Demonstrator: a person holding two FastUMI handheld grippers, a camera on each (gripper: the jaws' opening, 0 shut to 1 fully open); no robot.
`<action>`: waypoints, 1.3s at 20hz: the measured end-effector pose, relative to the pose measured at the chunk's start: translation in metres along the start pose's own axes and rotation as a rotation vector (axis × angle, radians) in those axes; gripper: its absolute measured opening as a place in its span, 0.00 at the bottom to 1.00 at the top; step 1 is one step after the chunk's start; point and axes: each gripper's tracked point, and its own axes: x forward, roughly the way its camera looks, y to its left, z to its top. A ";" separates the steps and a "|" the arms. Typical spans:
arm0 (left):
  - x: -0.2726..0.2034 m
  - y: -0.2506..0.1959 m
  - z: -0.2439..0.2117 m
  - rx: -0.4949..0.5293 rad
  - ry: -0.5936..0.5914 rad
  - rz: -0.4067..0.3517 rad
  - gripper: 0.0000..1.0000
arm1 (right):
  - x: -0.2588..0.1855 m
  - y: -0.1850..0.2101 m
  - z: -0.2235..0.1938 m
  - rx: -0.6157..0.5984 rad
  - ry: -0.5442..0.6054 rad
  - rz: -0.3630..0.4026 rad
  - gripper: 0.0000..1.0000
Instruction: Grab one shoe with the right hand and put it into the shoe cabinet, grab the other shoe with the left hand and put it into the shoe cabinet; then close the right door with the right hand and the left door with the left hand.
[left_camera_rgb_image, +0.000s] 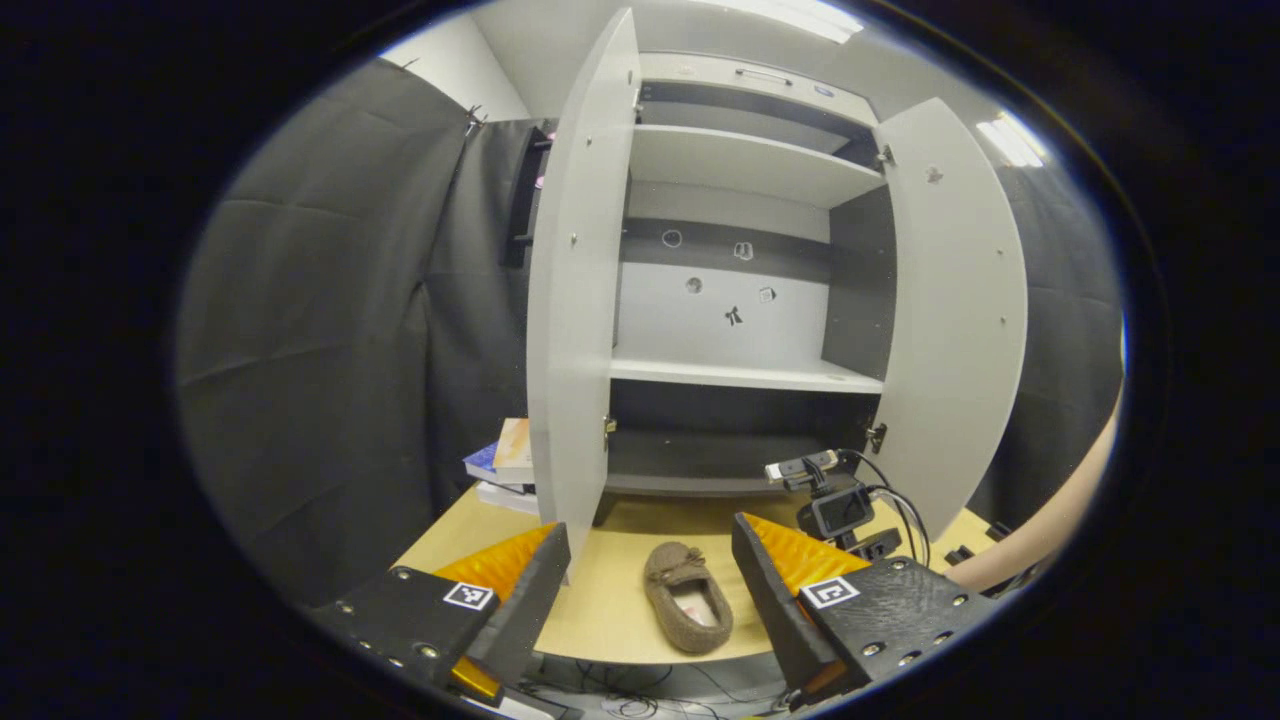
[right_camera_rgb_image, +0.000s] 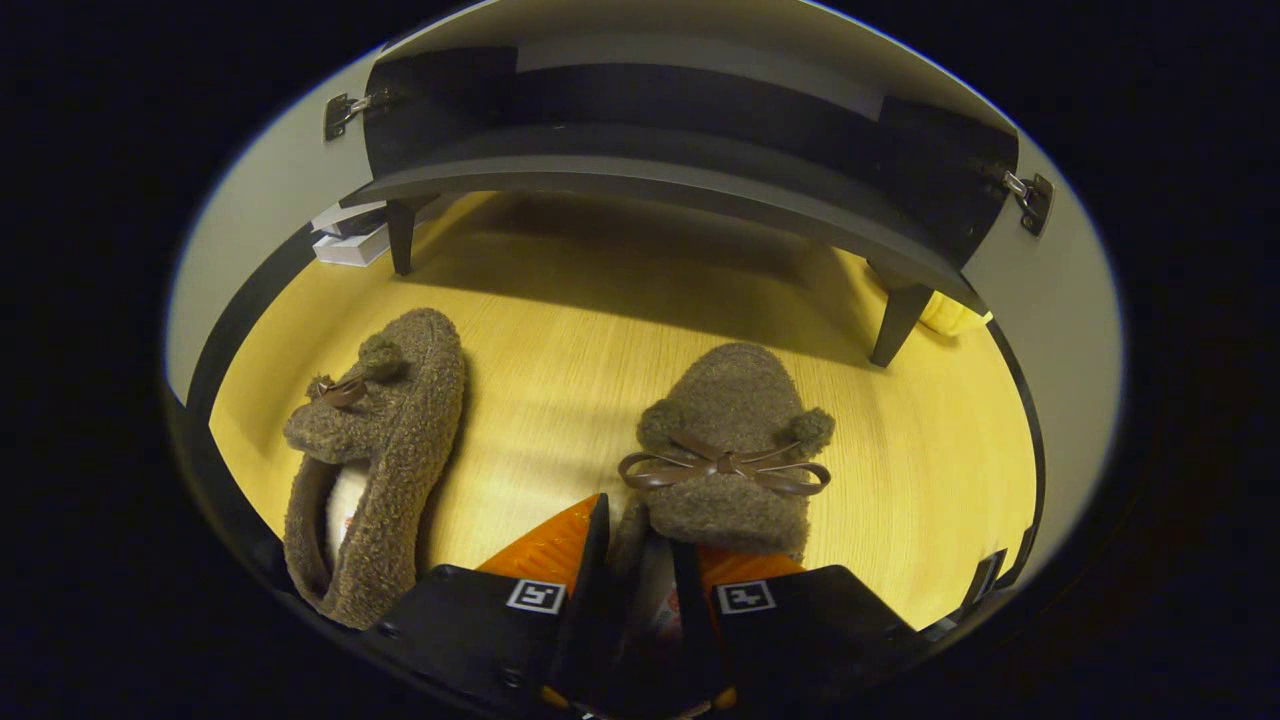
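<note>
Ahead of my left gripper (left_camera_rgb_image: 650, 590) in the left gripper view stands the shoe cabinet (left_camera_rgb_image: 745, 375), both doors swung open: left door (left_camera_rgb_image: 580, 300) edge-on toward me, right door (left_camera_rgb_image: 950, 310) angled out. Shelves are bare as far as I see. My left gripper is spread wide and holds nothing. Between its fingers, farther off on the desk (left_camera_rgb_image: 620, 600), lies one brown fuzzy shoe (left_camera_rgb_image: 688, 598), near the desk's front edge, toe toward the cabinet. Just right of it I see the other gripper (left_camera_rgb_image: 835, 505) with its cables, low by the right door, and a bare forearm (left_camera_rgb_image: 1050, 520) at the right. Books (left_camera_rgb_image: 505, 465) are stacked by the desk's left edge, behind the left door.

Right gripper view: my right gripper (right_camera_rgb_image: 635, 560) is narrowed onto the heel end of the right-hand shoe (right_camera_rgb_image: 730, 450), a finger on each side of it, bow facing up, shoe sitting on the desk in front of the cabinet's bottom panel (right_camera_rgb_image: 650, 175). Second shoe (right_camera_rgb_image: 375, 450) lies apart to the left, toward the desk's left edge, tilted on its side.
</note>
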 end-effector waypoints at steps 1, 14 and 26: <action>0.000 -0.001 0.001 -0.002 -0.002 -0.002 0.94 | 0.000 0.000 -0.001 -0.005 0.005 0.001 0.40; -0.012 -0.020 0.005 0.000 -0.022 -0.010 0.94 | -0.017 -0.009 -0.018 -0.020 0.090 0.065 0.05; -0.023 -0.041 0.010 0.033 -0.033 -0.068 0.97 | -0.106 -0.021 -0.029 0.086 0.013 0.171 0.01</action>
